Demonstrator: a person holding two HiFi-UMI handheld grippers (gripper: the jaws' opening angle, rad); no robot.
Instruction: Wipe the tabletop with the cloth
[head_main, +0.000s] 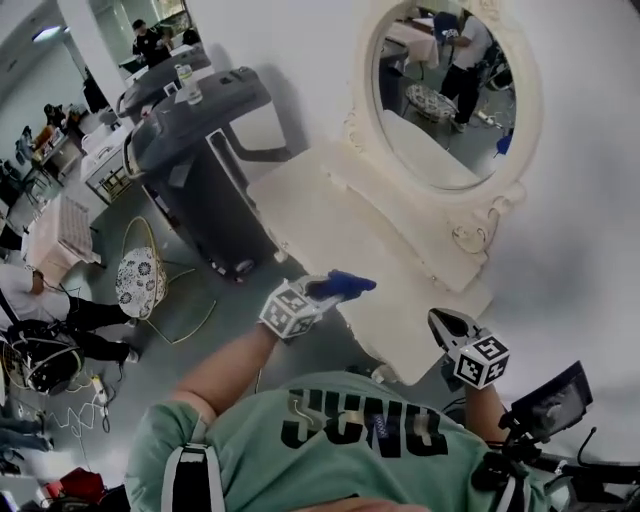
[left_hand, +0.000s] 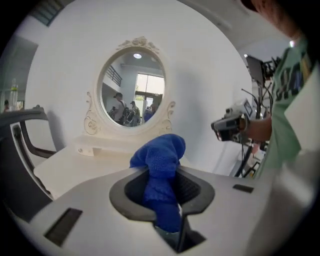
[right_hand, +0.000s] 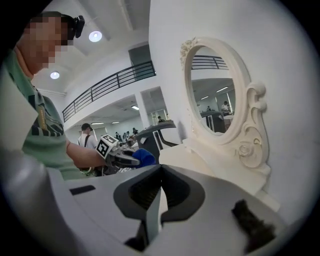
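The left claw (head_main: 328, 289) was clamped on the blue cloth (left_hand: 161, 165), which bunched up past its tips, held by the front edge of the cream worktop (head_main: 330, 225) below the oval mirror (head_main: 440, 90). Further right, the right claw (right_hand: 159, 186) was pressed together on nothing, near the worktop's right end. Dark lettering on the person's green shirt (head_main: 330, 440) could not be read with certainty.

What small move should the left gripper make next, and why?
Likely lower the left gripper onto the tabletop: its fingers are shut on the blue cloth, which seems held just off the near edge, not pressed on the surface. The right gripper is shut and empty.
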